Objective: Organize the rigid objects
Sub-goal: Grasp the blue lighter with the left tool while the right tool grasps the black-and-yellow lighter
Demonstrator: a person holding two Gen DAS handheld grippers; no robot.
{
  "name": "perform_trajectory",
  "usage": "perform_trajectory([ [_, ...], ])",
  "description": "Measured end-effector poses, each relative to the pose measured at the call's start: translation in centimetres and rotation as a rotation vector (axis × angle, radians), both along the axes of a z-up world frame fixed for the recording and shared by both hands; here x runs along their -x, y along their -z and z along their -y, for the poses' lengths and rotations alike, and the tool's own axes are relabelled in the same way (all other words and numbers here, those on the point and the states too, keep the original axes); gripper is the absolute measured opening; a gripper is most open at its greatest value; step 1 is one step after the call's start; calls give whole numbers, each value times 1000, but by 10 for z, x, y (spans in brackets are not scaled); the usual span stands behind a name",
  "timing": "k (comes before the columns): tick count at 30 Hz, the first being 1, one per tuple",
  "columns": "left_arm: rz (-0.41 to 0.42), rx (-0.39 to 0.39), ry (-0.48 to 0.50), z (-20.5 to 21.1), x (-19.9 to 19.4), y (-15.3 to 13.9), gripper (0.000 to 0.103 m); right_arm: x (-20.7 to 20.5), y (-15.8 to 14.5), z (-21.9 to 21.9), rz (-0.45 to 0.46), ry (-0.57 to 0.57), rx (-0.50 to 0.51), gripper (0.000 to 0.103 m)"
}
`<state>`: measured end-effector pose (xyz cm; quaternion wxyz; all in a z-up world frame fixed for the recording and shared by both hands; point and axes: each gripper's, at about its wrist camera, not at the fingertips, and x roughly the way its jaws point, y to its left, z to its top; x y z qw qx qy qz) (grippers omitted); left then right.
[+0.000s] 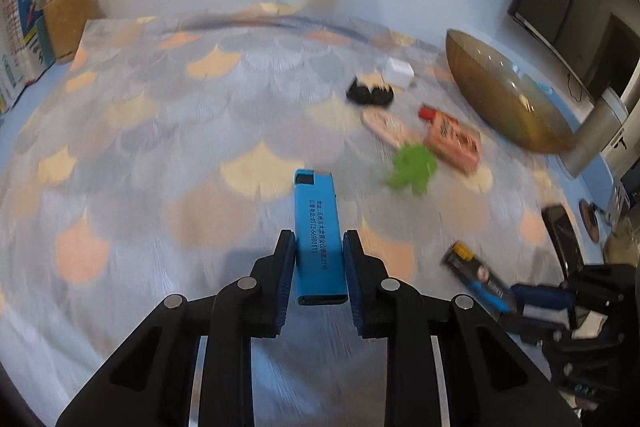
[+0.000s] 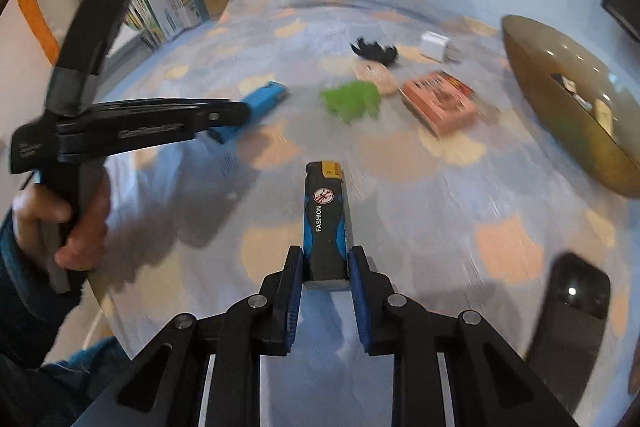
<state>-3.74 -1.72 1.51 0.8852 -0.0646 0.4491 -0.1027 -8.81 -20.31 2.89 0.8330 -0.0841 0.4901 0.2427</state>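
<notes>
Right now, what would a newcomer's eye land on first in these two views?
Each hand-held gripper is shut on a lighter above the patterned cloth: the left hand-held gripper holds a bright blue lighter, the right hand-held gripper a black and blue lighter. Behind them, at the right, a big golden bowl sits beside small clutter.

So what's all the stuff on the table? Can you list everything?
blue lighter: one, light blue, clamped in the left hand-held gripper
black lighter: one, black and blue, clamped in the right hand-held gripper
bowl: one, golden brown, far right
pink box: one, mid table
green toy: one, beside the box
white plug: one, far side
black clip: one, near the plug
tablecloth: one, blue with peach shapes
cardboard box: one, brown, back left
left hand-held gripper: black, shut
right hand-held gripper: black, shut
hand: one, holding the left handle
</notes>
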Motion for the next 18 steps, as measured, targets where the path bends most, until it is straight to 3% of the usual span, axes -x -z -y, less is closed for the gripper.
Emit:
perform_trajectory([
  [2,3,-23,0,4,5,2,22,1,4,1,-16,17,8,23],
  [4,-8,-56,12,7,5,0,22,-3,4,1,-32,30,-18,31],
  [5,-16,-64,21,8,5,0,23,-5,3,1,-38,31,-33,41],
  [7,-25,-47,17,7,5,0,37,-9,4,-2,-34,42,-27,46],
  [8,-25,-40,8,6,4,0,38,-11,5,-6,-22,45,-10,47],
  [12,-14,-94,-10,15,-1,1,38,-12,8,-25,39,58,93,46],
  [14,-10,-134,-9,22,-4,1,38,-11,9,-28,52,63,98,46],
  [16,-1,-147,-4,26,-4,1,36,-9,8,-27,54,64,82,38],
  [17,6,-152,-1,29,-4,1,24,-7,8,-28,57,53,80,29],
  [18,12,-160,6,31,-3,1,21,-4,7,-30,59,35,80,23],
])
